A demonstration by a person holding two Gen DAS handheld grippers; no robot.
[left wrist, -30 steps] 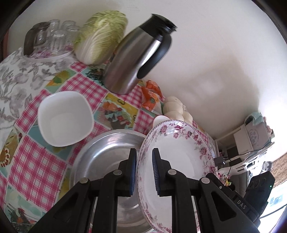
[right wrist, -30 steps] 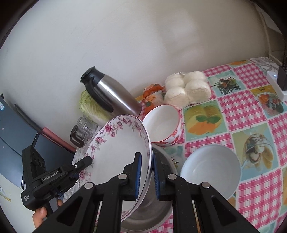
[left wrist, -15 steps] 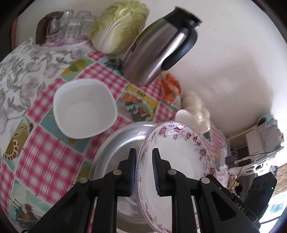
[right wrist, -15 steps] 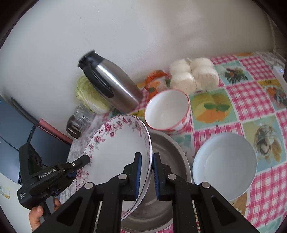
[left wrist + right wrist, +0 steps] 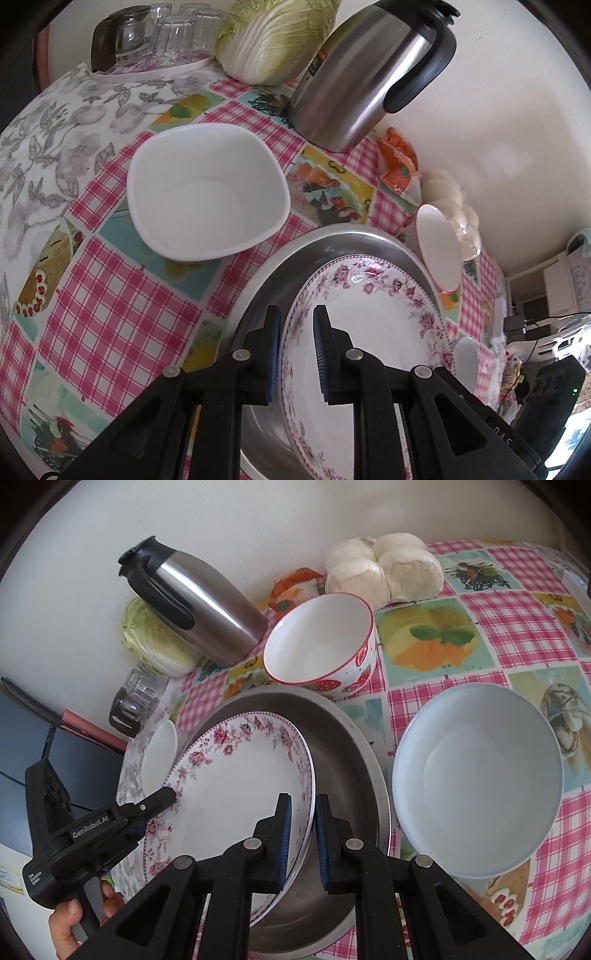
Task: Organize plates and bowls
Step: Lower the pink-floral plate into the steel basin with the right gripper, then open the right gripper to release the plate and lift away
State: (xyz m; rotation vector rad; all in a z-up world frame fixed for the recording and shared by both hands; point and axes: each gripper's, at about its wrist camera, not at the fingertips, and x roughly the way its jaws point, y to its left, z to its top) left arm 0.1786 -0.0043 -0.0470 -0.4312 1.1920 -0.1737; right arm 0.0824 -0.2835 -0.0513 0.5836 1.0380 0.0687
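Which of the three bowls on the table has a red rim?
The strawberry-patterned bowl beside the steel thermos. The squarish bowl and the large round bowl are plain white all over.

Both grippers' jaws clamped, angled downward.

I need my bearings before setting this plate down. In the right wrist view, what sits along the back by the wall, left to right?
Cabbage → steel jug → orange packet → bagged buns.
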